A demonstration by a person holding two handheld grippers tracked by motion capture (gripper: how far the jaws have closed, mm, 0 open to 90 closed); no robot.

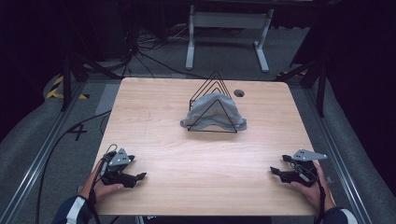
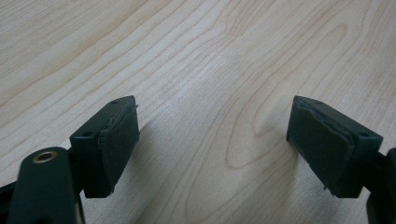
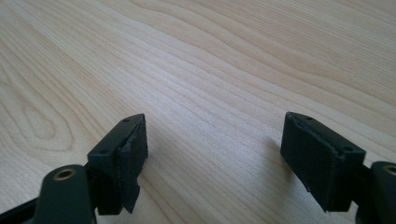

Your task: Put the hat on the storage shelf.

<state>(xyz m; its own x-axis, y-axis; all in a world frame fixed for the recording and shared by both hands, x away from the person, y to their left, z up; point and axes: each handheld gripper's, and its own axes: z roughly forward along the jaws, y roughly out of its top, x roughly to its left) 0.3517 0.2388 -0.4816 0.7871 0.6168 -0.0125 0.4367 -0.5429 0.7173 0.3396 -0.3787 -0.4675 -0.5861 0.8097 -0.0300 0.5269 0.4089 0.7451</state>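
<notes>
Both grippers, left gripper (image 1: 140,177) & right gripper (image 1: 275,171), jaws wide, holding nothing, low over table (image 1: 187,154). Grey cloth (image 1: 212,114) well ahead between them, draped in wire rack (image 1: 212,93); soft, light, floppy, so prob pinch a hanging edge

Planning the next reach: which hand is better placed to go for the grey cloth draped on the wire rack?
Right, by a slim margin. The grey cloth on the wire rack sits right of the table's middle, so the right tool looks slightly nearer than the left tool. Both are open and empty.
</notes>
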